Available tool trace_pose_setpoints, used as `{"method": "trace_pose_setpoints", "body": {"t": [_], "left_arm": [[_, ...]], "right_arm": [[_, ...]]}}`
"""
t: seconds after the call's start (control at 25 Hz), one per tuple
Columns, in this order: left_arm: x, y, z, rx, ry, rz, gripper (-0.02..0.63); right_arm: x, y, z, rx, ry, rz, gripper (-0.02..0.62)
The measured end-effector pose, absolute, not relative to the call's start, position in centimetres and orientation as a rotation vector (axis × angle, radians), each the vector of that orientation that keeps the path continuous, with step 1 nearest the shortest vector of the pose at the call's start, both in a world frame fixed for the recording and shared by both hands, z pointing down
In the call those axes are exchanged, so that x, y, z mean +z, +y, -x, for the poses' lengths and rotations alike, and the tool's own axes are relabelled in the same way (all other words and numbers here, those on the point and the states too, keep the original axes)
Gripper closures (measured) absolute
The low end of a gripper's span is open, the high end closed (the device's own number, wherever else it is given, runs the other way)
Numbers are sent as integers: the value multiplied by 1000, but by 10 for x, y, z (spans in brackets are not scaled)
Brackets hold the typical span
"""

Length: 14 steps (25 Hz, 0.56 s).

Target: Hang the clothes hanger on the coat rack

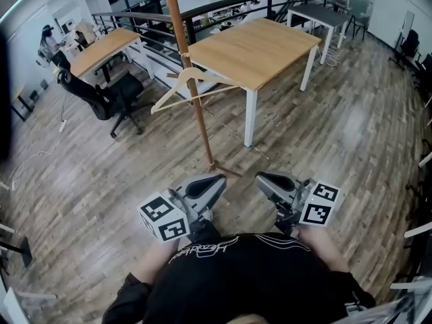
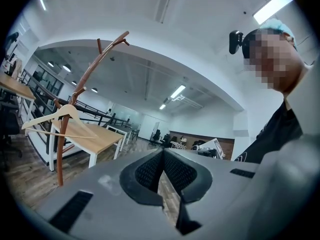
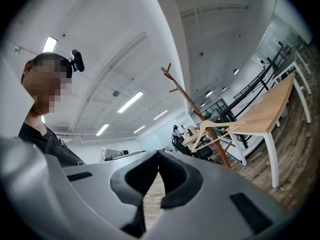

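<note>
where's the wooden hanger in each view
Head view: hanger upper left of centre, beside the nearest table.
Left gripper view: hanger at the left edge, about halfway up.
Right gripper view: hanger right of centre, just below mid-height.
Shared landmark: the brown coat rack it hangs on.

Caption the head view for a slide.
Pale wooden clothes hanger hangs on the brown wooden coat rack beside a light wooden table; left gripper and right gripper shut, empty.
</note>
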<state>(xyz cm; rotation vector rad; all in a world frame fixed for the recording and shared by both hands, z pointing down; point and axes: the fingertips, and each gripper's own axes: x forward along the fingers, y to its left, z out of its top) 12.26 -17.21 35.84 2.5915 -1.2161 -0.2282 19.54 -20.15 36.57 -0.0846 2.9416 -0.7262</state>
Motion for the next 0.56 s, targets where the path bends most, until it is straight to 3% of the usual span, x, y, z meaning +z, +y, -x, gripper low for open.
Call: {"method": "trace_pose_setpoints", "body": {"t": [0.56], "left_arm": [[376,-163,-127,-201,-1199,-2567,598]], "right_arm": [[379,-192,-197,-746,2964,90,555]]}}
